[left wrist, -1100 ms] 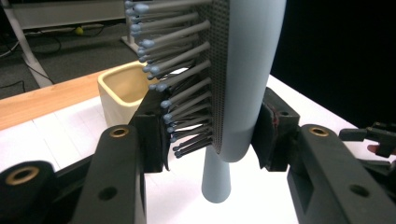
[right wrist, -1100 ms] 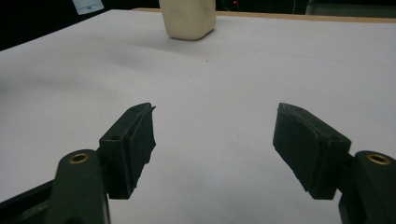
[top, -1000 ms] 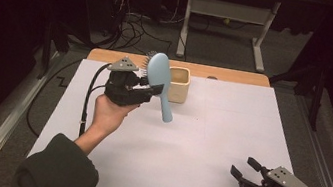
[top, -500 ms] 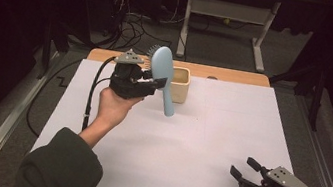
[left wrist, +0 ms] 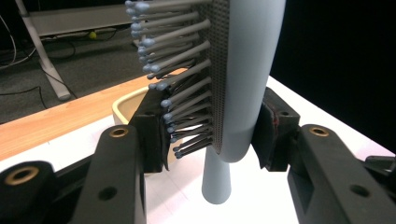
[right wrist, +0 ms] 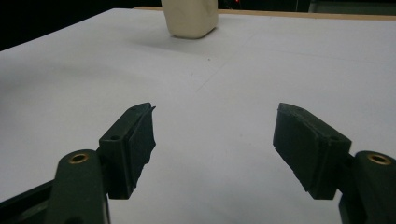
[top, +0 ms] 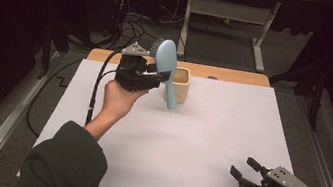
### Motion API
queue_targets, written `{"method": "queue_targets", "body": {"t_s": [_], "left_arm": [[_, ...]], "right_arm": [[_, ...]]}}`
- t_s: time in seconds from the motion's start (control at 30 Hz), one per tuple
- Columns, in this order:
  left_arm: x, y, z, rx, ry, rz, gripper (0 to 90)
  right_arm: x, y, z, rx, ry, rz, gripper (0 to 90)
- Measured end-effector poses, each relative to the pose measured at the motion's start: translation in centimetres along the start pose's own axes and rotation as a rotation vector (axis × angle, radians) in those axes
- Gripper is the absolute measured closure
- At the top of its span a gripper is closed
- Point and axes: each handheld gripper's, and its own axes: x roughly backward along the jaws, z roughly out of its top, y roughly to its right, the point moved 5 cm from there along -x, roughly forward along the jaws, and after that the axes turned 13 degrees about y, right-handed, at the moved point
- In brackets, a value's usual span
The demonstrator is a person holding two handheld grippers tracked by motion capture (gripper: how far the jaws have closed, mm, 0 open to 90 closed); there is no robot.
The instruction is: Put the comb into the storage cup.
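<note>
— How will that pale blue plastic hairbrush (top: pixel 165 70) handle?

— I'd judge it light and stiff, its smooth back a bit slippery; the springy grey bristles give under a pad. The left gripper (top: pixel 158 76) is clamped across the head, one pad in the bristles, the other on the back. It hangs upright in the air, handle down, just in front of the cream square plastic cup (top: pixel 180 84).

— And the hand's pose?

— Raised above the white table cover (top: pixel 207 140), forearm reaching in, jaws level toward the cup.

— The right gripper (top: pixel 244 168)?

— Low at the near right corner, jaws wide with nothing between them.
</note>
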Motion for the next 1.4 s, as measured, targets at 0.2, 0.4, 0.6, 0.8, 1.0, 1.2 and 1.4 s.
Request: {"method": "queue_targets", "body": {"t_s": [0.2, 0.4, 0.6, 0.8, 1.0, 1.2, 1.4], "left_arm": [[-0.7, -0.5, 0.6, -0.004, 0.005, 0.021, 53.5], [-1.8, -1.0, 1.1, -0.001, 0.001, 0.051, 53.4], [-2.6, -1.4, 1.6, 0.009, 0.002, 0.063, 53.4], [-3.3, -1.8, 1.8, 0.015, -0.004, 0.074, 53.4], [-3.9, -1.9, 1.8, 0.017, -0.007, 0.075, 53.6], [-4.4, -2.1, 2.3, 0.027, 0.002, 0.08, 53.6], [-4.9, -2.6, 2.7, 0.042, 0.002, 0.094, 53.6]], "right_arm": [[0.0, 0.0, 0.0, -0.001, 0.0, -0.003, 30.1], [0.1, 0.0, 0.0, -0.004, -0.001, -0.001, 30.2], [0.0, 0.0, 0.0, -0.001, 0.0, 0.001, 30.1], [0.1, 0.0, 0.0, -0.007, 0.001, 0.002, 30.1], [0.0, 0.0, 0.0, -0.003, 0.0, 0.003, 30.3], [0.0, 0.0, 0.0, -0.003, 0.0, 0.005, 30.3], [0.0, 0.0, 0.0, -0.003, 0.0, 0.006, 30.3]]}}
